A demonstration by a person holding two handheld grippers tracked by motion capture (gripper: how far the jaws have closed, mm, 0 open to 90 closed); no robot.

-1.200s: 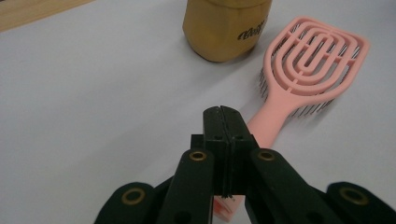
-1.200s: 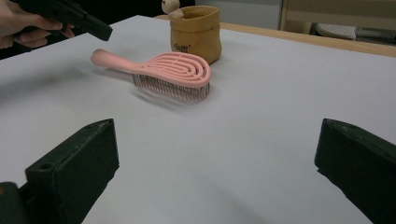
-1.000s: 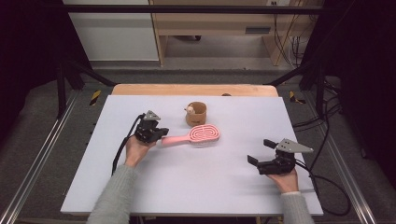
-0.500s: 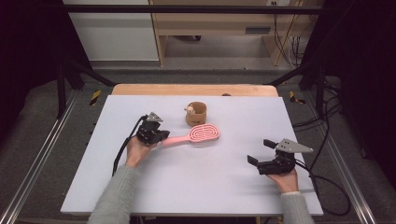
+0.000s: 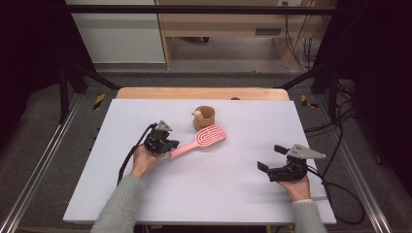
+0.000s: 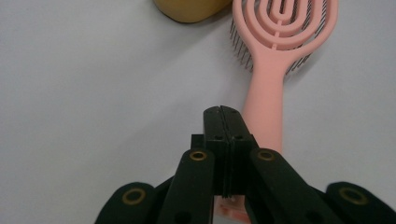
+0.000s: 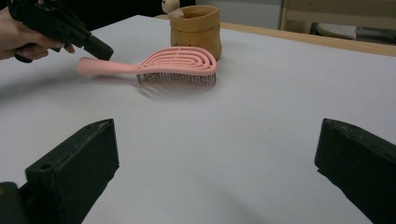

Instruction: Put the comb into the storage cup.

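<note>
L black two-jaw gripper (image 5: 167, 144), held in the person's left hand (image 5: 143, 160), sits at the handle end of a pink plastic hairbrush (image 5: 201, 140) w/ a looped open-work head; in the left gripper view its jaws are pressed flat together, tips above the table, and the pink handle (image 6: 267, 107) runs just beside and under them, w/ a bit of pink visible low down btwn the jaw arms. Can't tell whether the handle is actually pinched. In the right gripper view the brush (image 7: 163, 63) looks lifted, bristles down, a soft shadow beneath it, and the L gripper (image 7: 95, 46) meets the handle near its end. Just beyond the brush head stands a small tan open-topped pouch (image 5: 204, 117) w/ a pale little figure at its rim, close to the brush. R black gripper (image 5: 270, 158), grey three-cornered plate on top, is well apart at the near right of the white table (image 5: 243, 194), jaws spread wide, nothing btwn them.
</note>
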